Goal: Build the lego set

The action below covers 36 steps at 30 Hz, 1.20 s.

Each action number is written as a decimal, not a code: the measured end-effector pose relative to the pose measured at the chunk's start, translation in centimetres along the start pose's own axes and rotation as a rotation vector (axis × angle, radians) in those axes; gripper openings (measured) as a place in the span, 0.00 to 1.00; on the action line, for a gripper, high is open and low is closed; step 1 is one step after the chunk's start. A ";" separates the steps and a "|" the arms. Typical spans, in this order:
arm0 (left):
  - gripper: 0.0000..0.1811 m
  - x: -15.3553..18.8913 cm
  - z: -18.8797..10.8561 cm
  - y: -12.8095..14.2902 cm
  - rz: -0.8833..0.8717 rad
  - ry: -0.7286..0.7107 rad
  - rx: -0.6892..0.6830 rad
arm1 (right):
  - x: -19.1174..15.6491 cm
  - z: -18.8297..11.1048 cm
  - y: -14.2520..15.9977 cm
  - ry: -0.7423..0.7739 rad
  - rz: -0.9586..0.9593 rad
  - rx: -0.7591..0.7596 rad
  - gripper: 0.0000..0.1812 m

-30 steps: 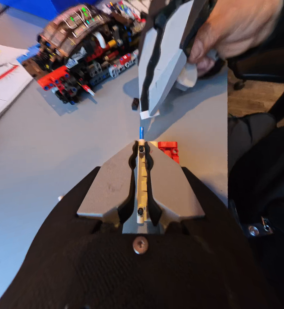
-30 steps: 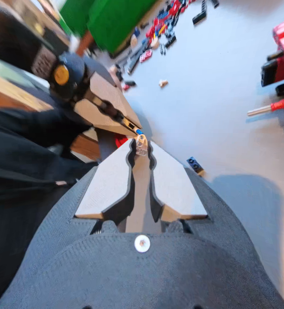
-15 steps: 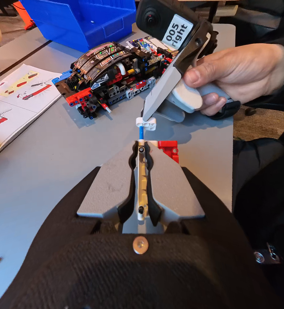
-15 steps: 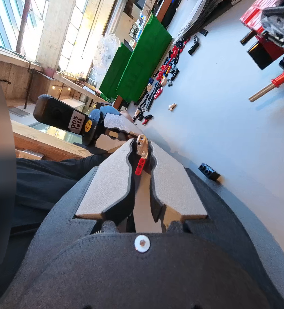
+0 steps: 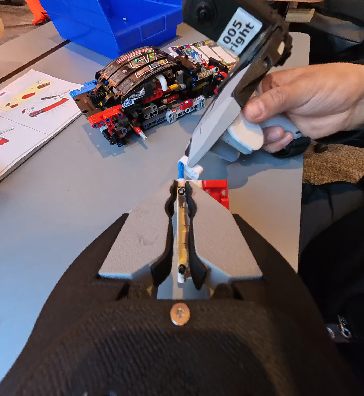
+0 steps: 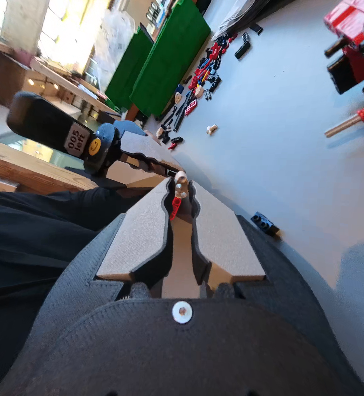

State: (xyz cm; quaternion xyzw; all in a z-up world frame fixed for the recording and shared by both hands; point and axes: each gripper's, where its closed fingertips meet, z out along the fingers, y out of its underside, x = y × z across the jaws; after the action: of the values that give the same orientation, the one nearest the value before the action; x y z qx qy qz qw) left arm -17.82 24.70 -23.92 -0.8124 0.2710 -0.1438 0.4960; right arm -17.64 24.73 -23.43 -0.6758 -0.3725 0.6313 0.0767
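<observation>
A: Left gripper [image 5: 182, 186] pinches a long white beam [image 5: 181, 231] lengthwise, a blue axle [image 5: 180, 170] poking past its tip.

B: Right gripper [image 5: 190, 164]?

A: Clamped on a small white connector [image 5: 192, 170], touching the axle. All above the bench [image 5: 69, 192].

B: Handling?

A: Likely light, stiff, slick plastic. The thin axle could cock sideways, so grip the connector's flat faces and push straight.

B: Beyond?

A: Part-built car [image 5: 151, 92], instruction booklet [image 5: 22, 111], blue bin [image 5: 116, 23].
</observation>
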 end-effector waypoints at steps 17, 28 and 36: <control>0.02 1.3 0.5 2.5 0.142 0.109 -0.151 | 1.8 0.1 3.0 -0.006 -0.218 -0.442 0.06; 0.02 2.0 0.4 3.0 0.240 0.218 -0.168 | 1.8 0.2 4.3 -0.110 -0.382 -0.658 0.05; 0.03 2.2 0.1 3.1 0.362 0.221 -0.214 | 1.6 0.2 4.6 -0.071 -0.578 -0.755 0.05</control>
State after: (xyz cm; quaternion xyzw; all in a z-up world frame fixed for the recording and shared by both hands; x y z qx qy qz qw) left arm -16.89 22.35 -26.76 -0.7779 0.4784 -0.1110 0.3921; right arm -16.10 22.37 -27.36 -0.5031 -0.7509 0.4275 -0.0147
